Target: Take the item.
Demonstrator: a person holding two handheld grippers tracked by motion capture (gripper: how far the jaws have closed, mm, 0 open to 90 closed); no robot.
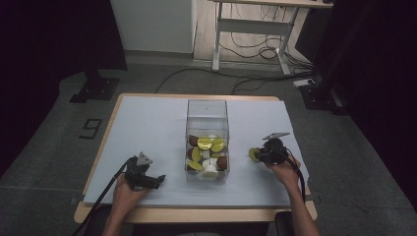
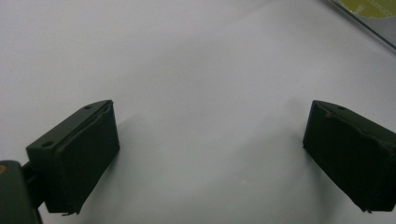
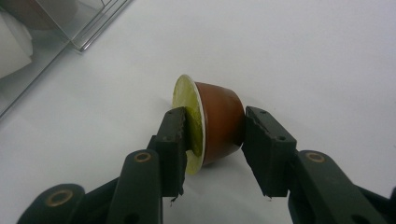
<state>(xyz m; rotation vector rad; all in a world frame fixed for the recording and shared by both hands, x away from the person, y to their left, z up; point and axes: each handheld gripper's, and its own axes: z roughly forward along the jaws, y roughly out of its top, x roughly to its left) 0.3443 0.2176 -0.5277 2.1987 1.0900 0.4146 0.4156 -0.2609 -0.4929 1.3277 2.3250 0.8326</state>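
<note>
A brown coffee capsule (image 3: pixel 219 123) with a yellow-green lid lies on its side on the white table cover, between the jaws of my right gripper (image 3: pixel 215 119). The left pad stands just in front of the lid and the right pad sits at the capsule's base, with no firm press visible. From above, this gripper (image 1: pixel 259 154) and the capsule (image 1: pixel 253 154) sit right of a clear plastic box (image 1: pixel 207 105). My left gripper (image 1: pixel 156 181) rests near the front left of the table; its jaws (image 2: pixel 212 112) stand wide open over bare cover.
The clear box holds several brown, yellow-lidded and white capsules (image 1: pixel 206 155). A corner of the box (image 3: pixel 88 35) appears at the upper left of the right gripper view. The table's front edge (image 1: pixel 196 214) runs close behind both hands.
</note>
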